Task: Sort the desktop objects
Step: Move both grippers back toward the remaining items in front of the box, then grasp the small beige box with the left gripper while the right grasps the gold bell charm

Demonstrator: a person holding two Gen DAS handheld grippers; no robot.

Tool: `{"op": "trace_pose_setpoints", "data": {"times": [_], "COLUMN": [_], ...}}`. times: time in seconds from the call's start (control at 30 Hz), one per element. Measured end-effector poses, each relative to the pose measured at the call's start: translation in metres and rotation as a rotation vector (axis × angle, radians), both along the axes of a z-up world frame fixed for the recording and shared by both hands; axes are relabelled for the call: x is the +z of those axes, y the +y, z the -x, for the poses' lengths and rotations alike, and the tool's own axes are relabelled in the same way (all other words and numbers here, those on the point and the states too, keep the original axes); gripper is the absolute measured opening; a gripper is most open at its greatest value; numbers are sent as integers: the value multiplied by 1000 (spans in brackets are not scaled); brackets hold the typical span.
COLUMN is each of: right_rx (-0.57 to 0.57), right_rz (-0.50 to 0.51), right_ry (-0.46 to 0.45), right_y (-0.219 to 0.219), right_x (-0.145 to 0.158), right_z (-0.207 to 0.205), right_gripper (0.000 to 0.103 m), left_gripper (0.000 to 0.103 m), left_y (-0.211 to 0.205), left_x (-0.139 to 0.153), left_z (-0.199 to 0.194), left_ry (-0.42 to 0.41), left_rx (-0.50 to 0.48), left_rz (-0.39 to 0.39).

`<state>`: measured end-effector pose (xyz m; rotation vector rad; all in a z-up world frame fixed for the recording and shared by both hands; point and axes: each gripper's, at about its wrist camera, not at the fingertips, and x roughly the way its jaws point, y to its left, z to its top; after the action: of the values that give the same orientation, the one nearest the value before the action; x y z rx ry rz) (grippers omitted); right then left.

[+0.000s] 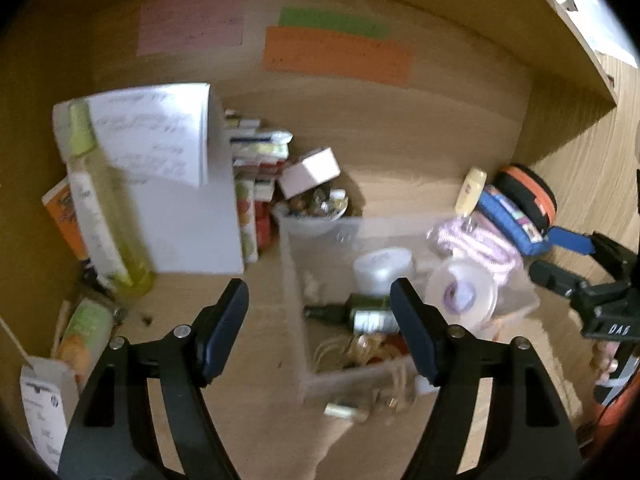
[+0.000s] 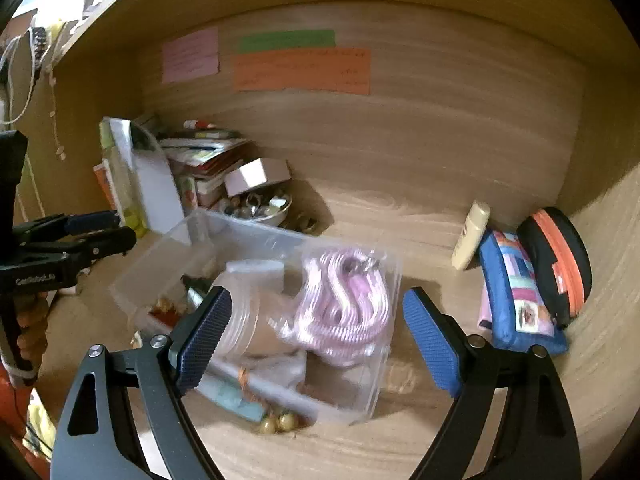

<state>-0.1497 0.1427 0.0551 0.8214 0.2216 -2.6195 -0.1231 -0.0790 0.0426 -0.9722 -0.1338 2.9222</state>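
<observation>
A clear plastic bin (image 1: 292,264) (image 2: 160,256) stands on the wooden desk. It holds a white jar (image 1: 382,266), a dark green bottle (image 1: 352,314), a round lidded tub (image 1: 460,294) (image 2: 248,304), a pink coiled cable (image 1: 476,244) (image 2: 348,304) and beads. My left gripper (image 1: 318,328) is open and empty above the bin's near left side. My right gripper (image 2: 318,340) is open and empty over the bin's right end. It also shows in the left wrist view (image 1: 576,264), beside a blue pouch (image 1: 508,216) (image 2: 516,288).
A tall yellow-green bottle (image 1: 100,208), a white box with paper (image 1: 188,208), stacked boxes (image 1: 256,168) and a bowl of trinkets (image 1: 320,204) (image 2: 260,208) crowd the back left. A cream tube (image 2: 470,236) and an orange-black case (image 2: 560,264) stand at the right.
</observation>
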Motion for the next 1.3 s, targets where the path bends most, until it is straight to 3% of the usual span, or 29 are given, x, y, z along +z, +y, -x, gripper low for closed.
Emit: {"op": "trace_pose_setpoints", "data": {"times": [0.23, 0.57, 0.7, 1.03, 1.23, 1.3], "right_rx": [1, -4, 1, 93, 121, 121], "right_rz": [-25, 18, -9, -43, -62, -71], "right_ry": [-28, -189, -232, -344, -334, -326], "right_y": [4, 14, 10, -3, -8, -10], "right_x": [-18, -63, -79, -106, -106, -106], "right_z": [-24, -31, -30, -15, -13, -12], "right_gripper": [86, 86, 84, 56, 48, 48], "left_gripper": [73, 73, 63, 49, 47, 41], "left_y": [-6, 13, 19, 18, 22, 23], "left_x": [-30, -68, -80, -91, -92, -93], "left_z": [-24, -33, -26, -13, -13, -12], "left_ry": [-91, -209, -261, -310, -294, -286], "left_rx": [-19, -103, -127, -120, -119, -110], "left_rz": [40, 43, 22, -10, 0, 7]}}
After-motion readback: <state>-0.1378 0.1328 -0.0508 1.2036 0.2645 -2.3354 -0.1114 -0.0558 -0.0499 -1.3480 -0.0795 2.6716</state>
